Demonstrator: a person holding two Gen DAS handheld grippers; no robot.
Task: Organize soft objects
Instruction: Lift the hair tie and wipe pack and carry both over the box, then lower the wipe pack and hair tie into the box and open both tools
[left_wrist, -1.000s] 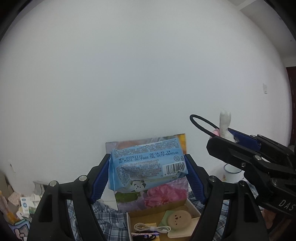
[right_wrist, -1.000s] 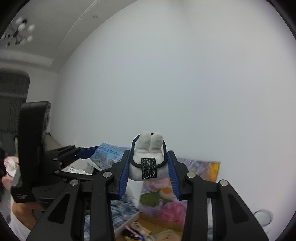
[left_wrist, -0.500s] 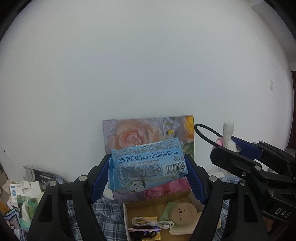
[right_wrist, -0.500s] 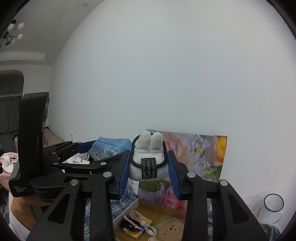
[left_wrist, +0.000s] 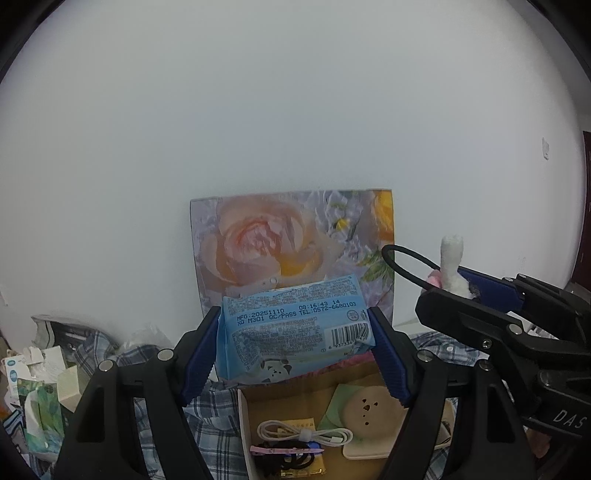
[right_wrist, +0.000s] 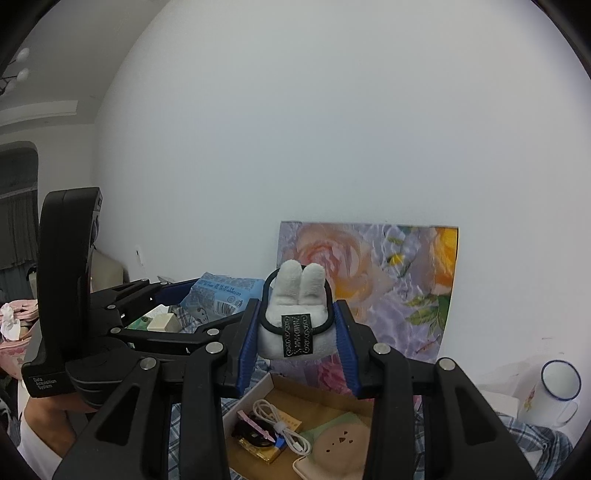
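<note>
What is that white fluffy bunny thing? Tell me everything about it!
The bunny is a small white plush toy with two rounded ears standing up side by side. A black elastic band loops around it, with a black label printed in white at the front, so it may be a hair tie. It looks soft and fuzzy. It sits upright in the air, squeezed between the two blue pads of the right claw, above an open cardboard box. From the side a bit of pink shows on it.

Glossy plastic wipes pack; fuzzy plush rabbit; matt cardboard box.
</note>
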